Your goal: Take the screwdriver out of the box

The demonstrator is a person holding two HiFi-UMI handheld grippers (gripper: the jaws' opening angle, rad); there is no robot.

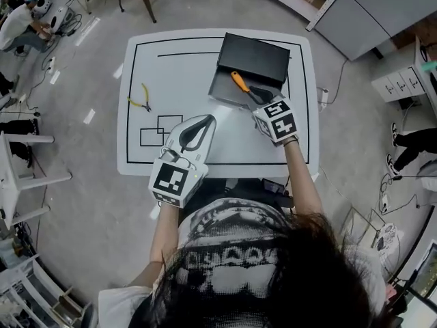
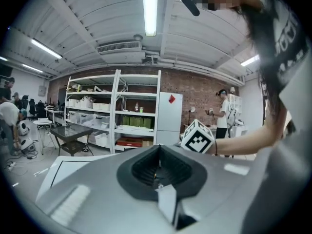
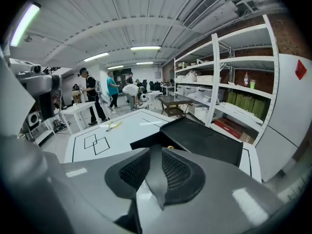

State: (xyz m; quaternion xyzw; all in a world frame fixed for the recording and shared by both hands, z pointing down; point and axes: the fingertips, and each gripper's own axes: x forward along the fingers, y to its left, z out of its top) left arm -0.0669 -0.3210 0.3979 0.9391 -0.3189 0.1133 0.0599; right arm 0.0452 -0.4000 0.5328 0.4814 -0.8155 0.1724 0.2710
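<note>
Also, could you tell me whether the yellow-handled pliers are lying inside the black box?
No, the pliers lie on the white table, well left of the box.

Matt black box (image 1: 254,57); smooth orange-handled screwdriver (image 1: 239,81); smooth white table (image 1: 184,74).

A brick wall (image 2: 204,94) backs white shelving (image 2: 117,112) under ceiling strip lights (image 2: 150,9), above a grey floor (image 1: 82,183).

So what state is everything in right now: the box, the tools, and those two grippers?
Box: open, lid tilted up.
Screwdriver: lying inside the box, not gripped.
Pliers: lying on the table, far from both grippers.
Left gripper: shut, empty, over the table.
Right gripper: open, empty, at the box's near edge.
</note>
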